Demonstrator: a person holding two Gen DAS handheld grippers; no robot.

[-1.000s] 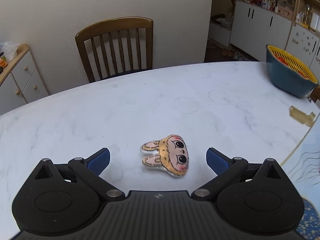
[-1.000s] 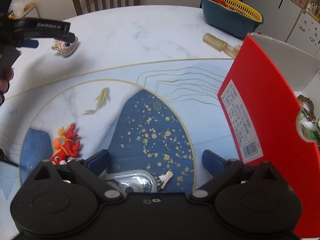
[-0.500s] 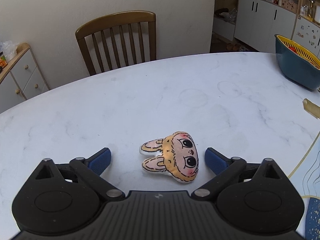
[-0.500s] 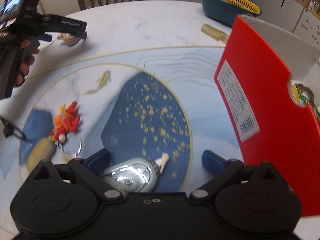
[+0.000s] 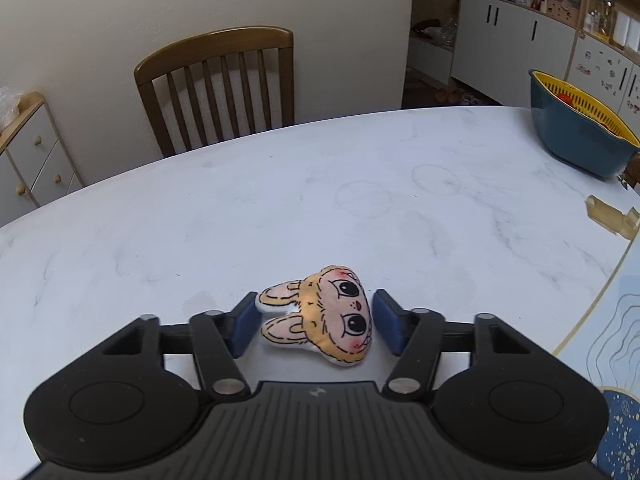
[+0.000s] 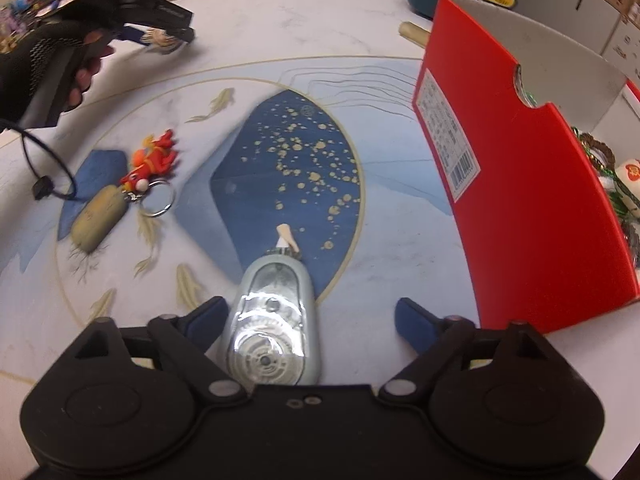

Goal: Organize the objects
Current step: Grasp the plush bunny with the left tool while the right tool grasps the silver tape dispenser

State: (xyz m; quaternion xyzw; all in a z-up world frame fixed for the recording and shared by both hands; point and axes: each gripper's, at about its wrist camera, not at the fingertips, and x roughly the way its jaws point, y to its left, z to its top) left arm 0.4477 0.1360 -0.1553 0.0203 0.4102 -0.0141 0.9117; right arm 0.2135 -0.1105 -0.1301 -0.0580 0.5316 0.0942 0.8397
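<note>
A small plush bunny head (image 5: 324, 316) lies on the white marble table. My left gripper (image 5: 314, 320) has closed on it, a blue pad on each side; it also shows in the right wrist view (image 6: 160, 36). My right gripper (image 6: 312, 316) is open over the blue mat, with a pale grey-blue gear toy (image 6: 272, 328) lying between its fingers, close to the left one. A red dragon keyring (image 6: 152, 164) and a tan oval piece (image 6: 98, 220) lie to the left. A red box (image 6: 532, 184) stands at the right with trinkets inside.
A blue and yellow colander basket (image 5: 580, 124) stands at the table's far right. A tan object (image 5: 610, 218) lies near it. A wooden chair (image 5: 220, 84) stands behind the table. A black cord (image 6: 44, 184) hangs from the left hand.
My left gripper moved forward and closed around the bunny head. My right gripper pulled back and turned, so the gear toy now lies lengthwise between its open fingers.
</note>
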